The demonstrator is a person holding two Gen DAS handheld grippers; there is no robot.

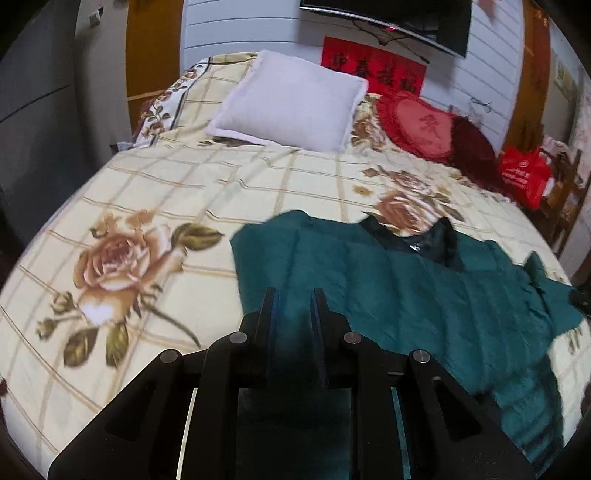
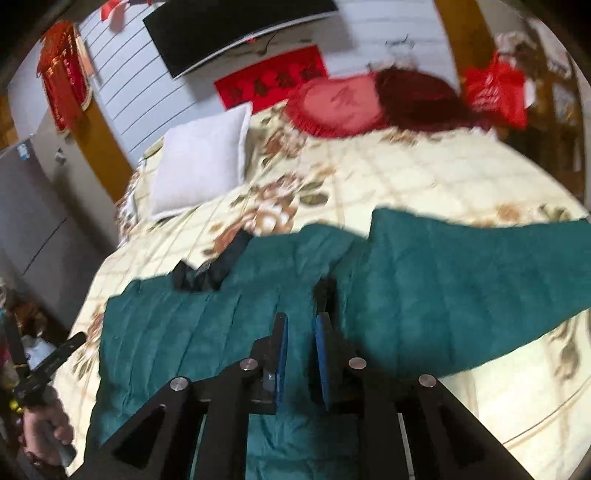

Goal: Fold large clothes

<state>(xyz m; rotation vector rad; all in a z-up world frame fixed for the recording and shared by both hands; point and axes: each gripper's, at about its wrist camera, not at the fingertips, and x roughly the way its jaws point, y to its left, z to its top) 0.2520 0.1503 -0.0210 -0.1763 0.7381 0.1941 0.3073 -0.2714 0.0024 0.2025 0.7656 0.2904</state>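
Note:
A large teal quilted jacket [image 1: 424,295] with a dark collar [image 1: 424,240] lies spread on the flowered bed [image 1: 166,192]. In the right wrist view the jacket [image 2: 221,325] has one sleeve [image 2: 461,273] stretched out to the right. My left gripper [image 1: 294,295] hovers over the jacket's left part, its jaws a little apart with nothing between them. My right gripper [image 2: 300,325] is above the jacket's middle, its blue-padded jaws slightly apart and empty. The left gripper and the hand that holds it also show in the right wrist view [image 2: 48,365], at the left bed edge.
A white pillow [image 1: 291,99] and a red heart cushion [image 1: 417,125] lie at the head of the bed. A red bag [image 1: 524,173] sits on a chair at the right. A television [image 2: 229,29] hangs on the wall. A grey cabinet [image 2: 33,221] stands to the left.

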